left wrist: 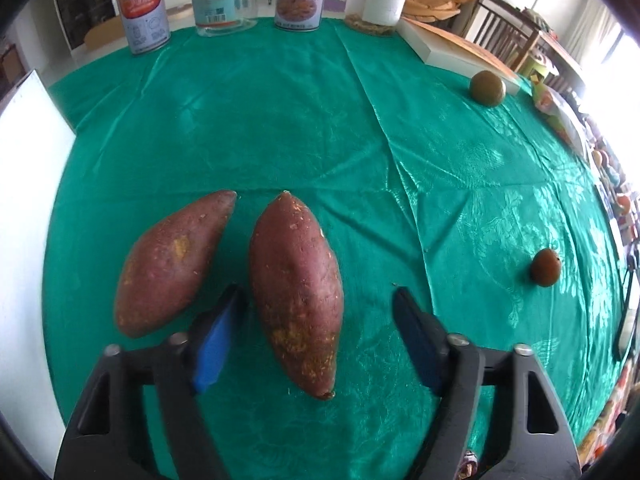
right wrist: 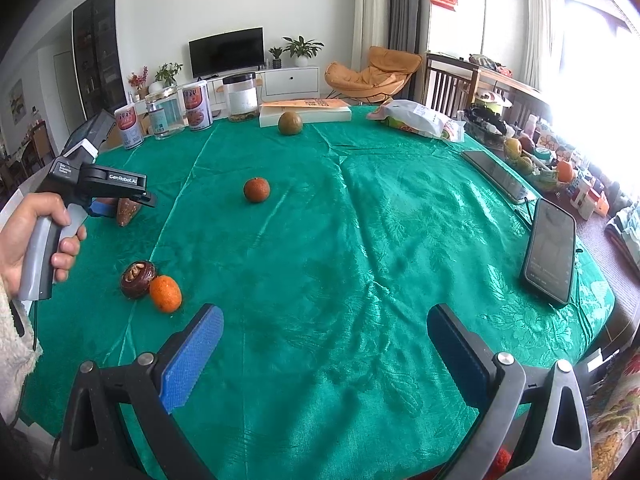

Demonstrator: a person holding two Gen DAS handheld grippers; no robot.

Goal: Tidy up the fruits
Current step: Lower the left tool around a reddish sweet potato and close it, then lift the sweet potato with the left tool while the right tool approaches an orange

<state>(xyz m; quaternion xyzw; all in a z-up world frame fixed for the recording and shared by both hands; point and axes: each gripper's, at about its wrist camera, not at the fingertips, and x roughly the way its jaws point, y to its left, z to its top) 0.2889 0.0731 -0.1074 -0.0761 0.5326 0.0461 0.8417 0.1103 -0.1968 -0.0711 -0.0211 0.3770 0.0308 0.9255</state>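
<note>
The left gripper (left wrist: 316,300) points steeply down over two sweet potatoes near the table's left edge; its jaws straddle the right sweet potato (left wrist: 296,296), pads apart from the skin on both sides, clamping nothing; the left sweet potato (left wrist: 172,264) lies just beside it. From the right wrist view the gripper body hides all but one potato tip; a hand (right wrist: 24,240) grips the handle. The right gripper (right wrist: 324,344) hangs open above bare green tablecloth (right wrist: 360,240); an orange (right wrist: 165,293) touches a dark brown fruit (right wrist: 138,279), hard to identify.
</note>
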